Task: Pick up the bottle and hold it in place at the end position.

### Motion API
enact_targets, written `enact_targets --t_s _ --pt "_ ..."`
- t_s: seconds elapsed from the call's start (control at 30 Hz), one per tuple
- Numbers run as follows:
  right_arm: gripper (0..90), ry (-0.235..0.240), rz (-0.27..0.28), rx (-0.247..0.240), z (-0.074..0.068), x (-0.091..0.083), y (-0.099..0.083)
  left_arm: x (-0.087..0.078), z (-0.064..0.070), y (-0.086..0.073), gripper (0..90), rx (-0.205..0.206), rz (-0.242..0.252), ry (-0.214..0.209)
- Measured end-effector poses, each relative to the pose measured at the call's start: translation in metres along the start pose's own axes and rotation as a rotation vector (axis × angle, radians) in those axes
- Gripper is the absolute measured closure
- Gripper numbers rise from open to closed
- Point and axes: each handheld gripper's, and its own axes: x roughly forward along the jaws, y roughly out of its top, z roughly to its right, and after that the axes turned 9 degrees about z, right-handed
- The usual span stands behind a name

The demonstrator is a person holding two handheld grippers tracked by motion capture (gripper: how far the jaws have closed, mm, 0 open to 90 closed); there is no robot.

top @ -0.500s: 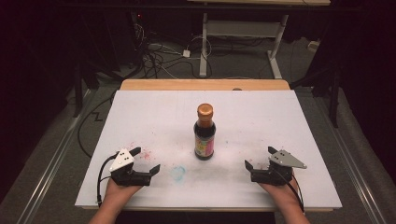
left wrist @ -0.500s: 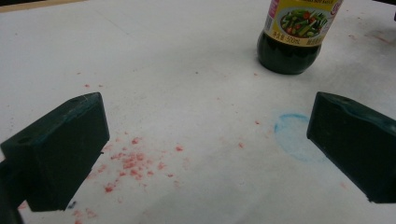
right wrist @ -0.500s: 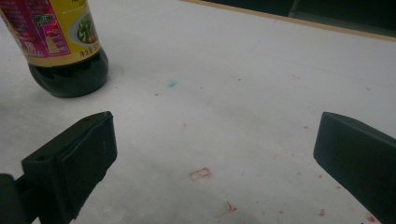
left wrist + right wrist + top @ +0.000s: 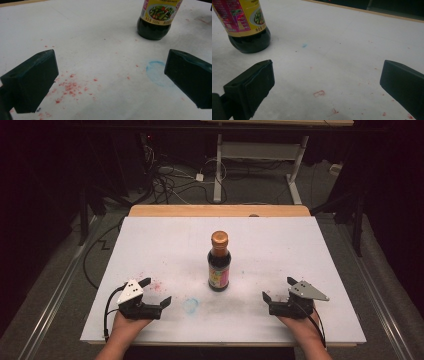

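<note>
Dark glass sauce bottle upright at tabletop centre, untouched. Left tongs and right tongs parked near front edge, well apart from bottle, both with jaws spread, empty. Approach step pending; next, probably reach inward and steady body before gripping cap. Unchanged from half-second-earlier frame.

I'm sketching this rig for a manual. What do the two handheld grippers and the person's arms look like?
Each gripper, left gripper and right gripper, is black, with two blocky jaws, a grey three-cornered plate on top and a thin black cable trailing back. The left plate carries small dark dots. The forearms are bare, no sleeves visible.
</note>
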Motion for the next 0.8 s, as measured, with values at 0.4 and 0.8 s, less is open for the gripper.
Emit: enact_targets --t_s 0.4,0.8 --pt "0.2 0.007 0.000 -0.009 0.000 0.000 0.000 -0.002 0.005 0.007 0.0 -0.016 0.013 -0.047" --pt "0.2 0.008 0.000 -0.010 0.000 0.000 0.000 0.006 0.019 0.013 0.0 -0.016 0.014 -0.087"
